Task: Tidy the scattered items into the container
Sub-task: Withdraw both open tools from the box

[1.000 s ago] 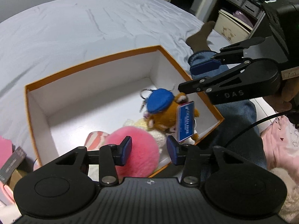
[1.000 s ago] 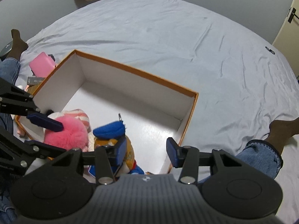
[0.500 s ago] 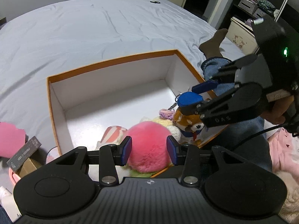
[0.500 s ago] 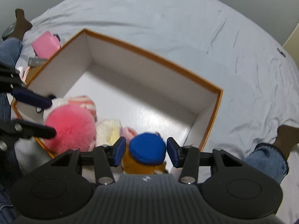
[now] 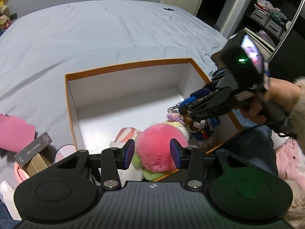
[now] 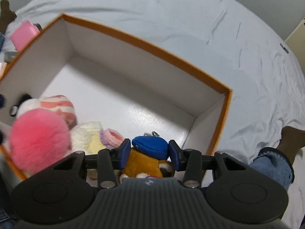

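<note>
my right gripper (image 6: 149,153) pinching bear plush (image 6: 146,164) | orange-brown, blue cap | left gripper (image 5: 152,153) open over box (image 5: 122,66)

A bed (image 5: 95,38) with a wrinkled pale grey sheet is carrying an open orange-rimmed box (image 5: 122,66). Just beside the box's left wall, a pink pouch (image 5: 13,131) is lying, and a small dark object (image 5: 168,9) is sitting far off.

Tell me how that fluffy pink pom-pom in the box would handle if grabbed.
The pink pom-pom looks all fur, so it probably squashes and weighs little. Being round, it may roll, though the plush toys crowding it in the orange box should check that.
</note>
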`<state>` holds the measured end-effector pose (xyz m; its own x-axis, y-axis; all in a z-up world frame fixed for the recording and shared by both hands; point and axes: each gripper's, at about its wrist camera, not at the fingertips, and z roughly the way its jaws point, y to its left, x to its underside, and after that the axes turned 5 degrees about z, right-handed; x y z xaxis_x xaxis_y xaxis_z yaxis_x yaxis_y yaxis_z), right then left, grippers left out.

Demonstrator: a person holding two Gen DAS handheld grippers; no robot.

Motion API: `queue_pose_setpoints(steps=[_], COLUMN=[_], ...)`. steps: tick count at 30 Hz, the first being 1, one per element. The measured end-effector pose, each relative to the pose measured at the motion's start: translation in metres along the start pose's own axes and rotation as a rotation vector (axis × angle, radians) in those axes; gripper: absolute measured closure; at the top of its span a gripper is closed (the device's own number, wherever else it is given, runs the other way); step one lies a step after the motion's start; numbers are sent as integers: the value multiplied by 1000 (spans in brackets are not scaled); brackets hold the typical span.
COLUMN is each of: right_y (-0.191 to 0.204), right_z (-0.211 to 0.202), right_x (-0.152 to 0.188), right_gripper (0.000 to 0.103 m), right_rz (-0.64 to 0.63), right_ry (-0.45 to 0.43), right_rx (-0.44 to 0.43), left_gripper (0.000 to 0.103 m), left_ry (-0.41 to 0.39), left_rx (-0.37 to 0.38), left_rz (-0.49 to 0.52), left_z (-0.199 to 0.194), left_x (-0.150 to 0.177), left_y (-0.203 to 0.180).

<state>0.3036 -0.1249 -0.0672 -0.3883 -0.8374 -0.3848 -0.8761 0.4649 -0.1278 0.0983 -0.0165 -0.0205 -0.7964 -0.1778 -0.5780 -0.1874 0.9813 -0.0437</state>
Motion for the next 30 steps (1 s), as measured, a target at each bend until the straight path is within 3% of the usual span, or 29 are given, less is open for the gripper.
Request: queue_pose_setpoints(steps=[8,11,17,22,30], right_y=[1,5,12,18,29], right_z=[10,7,-5,-28,-63], right_x=[-9,-7,-1,6,7], right_gripper=[57,57,51,45,42], right_rz=[-26,-38,-71,-108,-109], right_ry=[104,103,46,-28,-109], right_rx=[-26,-21,30,126,103], left_gripper=[56,56,56,55,54], left_ry=[-2,-4,-26,-37,-52], left_rx=[-1,-15,-37,-44,-63], left_rz=[-24,-29,-57,-67,-96], left_z=[-2,-4,-13,-18,-29], left_x=[0,1,4,5,10], left_y=[9,11,17,19,25])
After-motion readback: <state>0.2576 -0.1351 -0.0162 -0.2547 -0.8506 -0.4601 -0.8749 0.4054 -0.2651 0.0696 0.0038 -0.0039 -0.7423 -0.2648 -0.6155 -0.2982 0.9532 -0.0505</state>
